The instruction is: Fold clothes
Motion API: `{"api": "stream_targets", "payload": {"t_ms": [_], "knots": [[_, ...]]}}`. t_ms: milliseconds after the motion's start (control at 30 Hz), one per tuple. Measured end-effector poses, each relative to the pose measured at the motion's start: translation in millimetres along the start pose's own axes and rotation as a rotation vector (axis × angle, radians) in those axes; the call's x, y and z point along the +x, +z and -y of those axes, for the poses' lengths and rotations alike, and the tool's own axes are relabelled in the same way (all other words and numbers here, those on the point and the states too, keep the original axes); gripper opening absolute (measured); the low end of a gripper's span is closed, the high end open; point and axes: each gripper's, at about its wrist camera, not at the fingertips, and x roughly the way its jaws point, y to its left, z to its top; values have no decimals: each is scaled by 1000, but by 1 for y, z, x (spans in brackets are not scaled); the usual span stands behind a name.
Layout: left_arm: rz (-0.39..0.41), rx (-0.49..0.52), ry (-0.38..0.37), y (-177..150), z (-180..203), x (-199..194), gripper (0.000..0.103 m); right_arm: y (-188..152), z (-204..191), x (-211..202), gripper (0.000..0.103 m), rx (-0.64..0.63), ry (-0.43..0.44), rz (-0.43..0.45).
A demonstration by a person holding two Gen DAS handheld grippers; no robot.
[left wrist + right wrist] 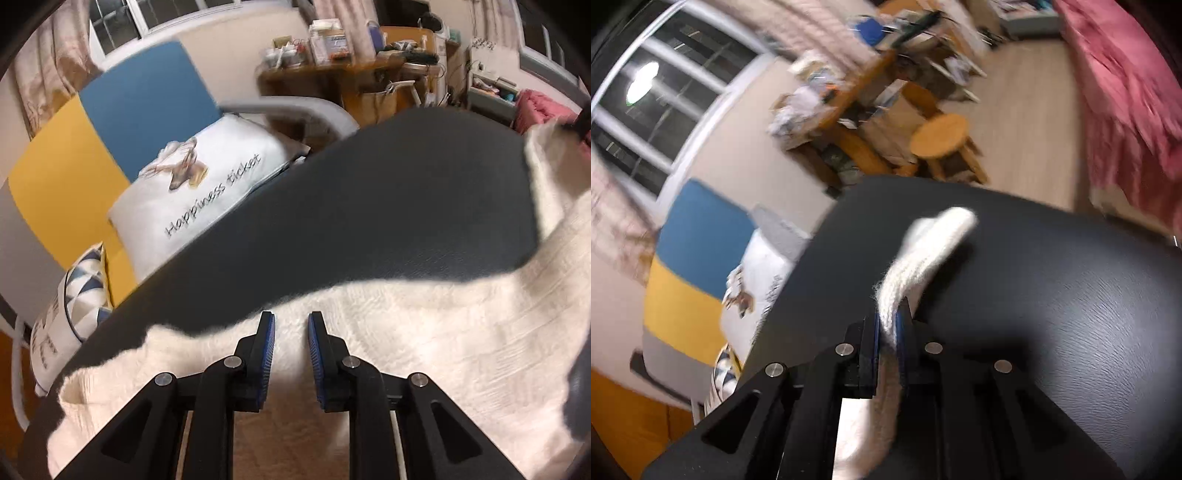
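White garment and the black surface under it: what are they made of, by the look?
White garment: likely a soft knit, wool or fleece; ribbed texture, fuzzy fibres at the edge held in the right gripper. Black surface: probably faux leather or vinyl; fine grain, dull sheen.

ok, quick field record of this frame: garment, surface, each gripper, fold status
garment: white knit garment, spread across the near part of the surface
surface: black table, leather-like texture
left gripper: open, over the garment near its far edge, gripping nothing
right gripper: shut on a bunched strip of the same garment, lifted above the table
fold status: not yet folded; one part raised, the rest lying flat
background: printed pillow, wooden stool
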Motion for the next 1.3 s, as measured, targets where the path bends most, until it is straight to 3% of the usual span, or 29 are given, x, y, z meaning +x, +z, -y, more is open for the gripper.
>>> {"api": "stream_targets", "payload": {"t_ms": [100, 200, 367, 433, 600, 800, 933, 1100, 1200, 1233, 1300], "knots": [[8, -24, -8, -1, -3, 0, 18, -5, -21, -32, 9, -82, 58, 47], [16, -9, 1, -5, -1, -4, 18, -18, -16, -75, 8, -79, 96, 68], [9, -22, 27, -9, -3, -8, 19, -60, 23, -151, 8, 36, 126, 122], [-7, -15, 48, -10, -3, -4, 19, -73, 36, -162, 8, 85, 127, 127], [-33, -2, 124, -5, 1, 0, 20, -53, 55, -102, 8, 155, 2, 77], [-26, 40, 163, -8, 9, 3, 19, -13, 66, 0, 13, 246, -97, -99], [-15, 13, 124, -7, 3, 2, 18, -11, 49, -1, 13, 156, -79, -74], [50, -125, 14, -6, -25, -25, 18, -25, 8, -60, 15, -61, -39, 43], [114, -186, -38, -21, -43, -62, 18, -51, -37, -83, 41, -274, -8, 46], [127, -205, -52, -29, -49, -75, 18, -66, -53, -84, 56, -349, 12, 22], [136, -240, -82, -51, -58, -101, 18, -105, -85, -82, 61, -507, 55, -42]]}}
